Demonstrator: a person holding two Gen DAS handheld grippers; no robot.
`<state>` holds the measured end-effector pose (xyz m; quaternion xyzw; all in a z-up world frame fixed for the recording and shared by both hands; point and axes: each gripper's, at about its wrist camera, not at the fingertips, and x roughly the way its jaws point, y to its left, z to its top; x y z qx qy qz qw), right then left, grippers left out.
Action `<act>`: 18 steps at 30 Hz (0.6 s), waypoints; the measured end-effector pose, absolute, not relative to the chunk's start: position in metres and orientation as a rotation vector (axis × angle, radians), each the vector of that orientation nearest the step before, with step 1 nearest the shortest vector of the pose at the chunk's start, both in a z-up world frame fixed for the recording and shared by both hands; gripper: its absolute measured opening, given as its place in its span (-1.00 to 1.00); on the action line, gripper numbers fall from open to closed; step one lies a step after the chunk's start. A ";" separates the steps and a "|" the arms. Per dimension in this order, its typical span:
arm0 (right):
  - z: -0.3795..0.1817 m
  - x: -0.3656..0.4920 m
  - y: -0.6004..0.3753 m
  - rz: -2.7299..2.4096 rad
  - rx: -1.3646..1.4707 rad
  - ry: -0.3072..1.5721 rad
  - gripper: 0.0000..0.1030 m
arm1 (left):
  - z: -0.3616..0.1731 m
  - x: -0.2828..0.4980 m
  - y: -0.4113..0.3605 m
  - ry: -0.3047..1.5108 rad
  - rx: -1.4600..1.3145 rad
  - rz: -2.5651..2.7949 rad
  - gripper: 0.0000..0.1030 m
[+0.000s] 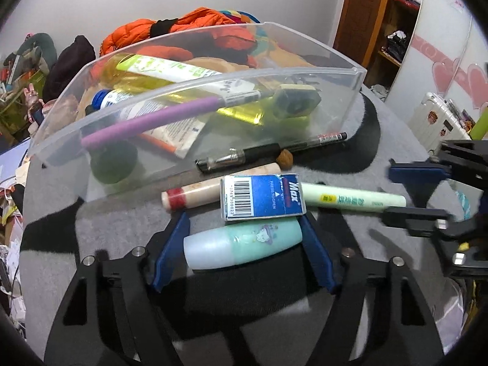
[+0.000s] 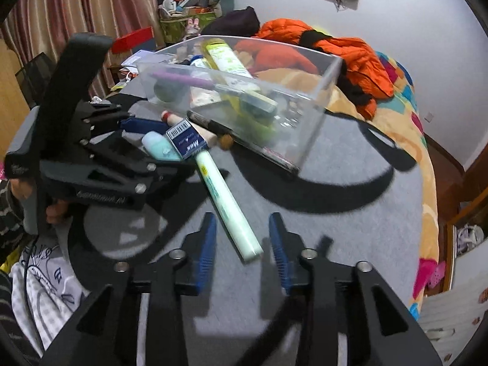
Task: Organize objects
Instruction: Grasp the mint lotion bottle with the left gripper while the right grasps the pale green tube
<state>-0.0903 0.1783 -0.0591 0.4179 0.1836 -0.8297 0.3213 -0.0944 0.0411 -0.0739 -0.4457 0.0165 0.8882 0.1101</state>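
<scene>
We have the left gripper (image 1: 244, 244) spread wide around the mint-green plastic bottle with the translucent white cap (image 1: 242, 246), which lies on the grey tabletop (image 1: 122, 228) with its long axis crosswise between the blue fingers (image 1: 170, 253); neither pad seems to press it yet, so we judge it not yet grasped. Touching its far side sits the small blue cardboard box marked Max (image 1: 263, 196), and beyond that the cream cylinder with a red band (image 1: 195, 193).

Our right gripper (image 2: 242, 241) is also parted, holding nothing, with the near end of the pale green tube (image 2: 227, 201) lying between its tips. The tube runs diagonally away toward the box, so the right hand is the nearer one for it, the left for the bottle.

The clear plastic bin (image 1: 350, 97) stands just behind the row, already holding a purple-handled tool, yellow bottles and more. A black pen (image 1: 244, 155) lies along its base.

The bin's contents blur through its wall, and the tube's far end is hidden under the box.
</scene>
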 end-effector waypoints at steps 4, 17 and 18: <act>-0.074 -0.101 0.153 -2.153 1.118 0.534 -0.33 | -0.073 -0.081 0.032 0.029 -1.293 2.595 0.42; -0.055 -0.093 0.157 -2.242 1.054 0.434 -0.73 | -0.045 -0.054 0.002 -0.111 -1.183 2.679 0.42; -0.050 -0.093 0.159 -2.254 1.045 0.411 -0.73 | -0.042 -0.054 0.000 -0.116 -1.170 2.688 0.42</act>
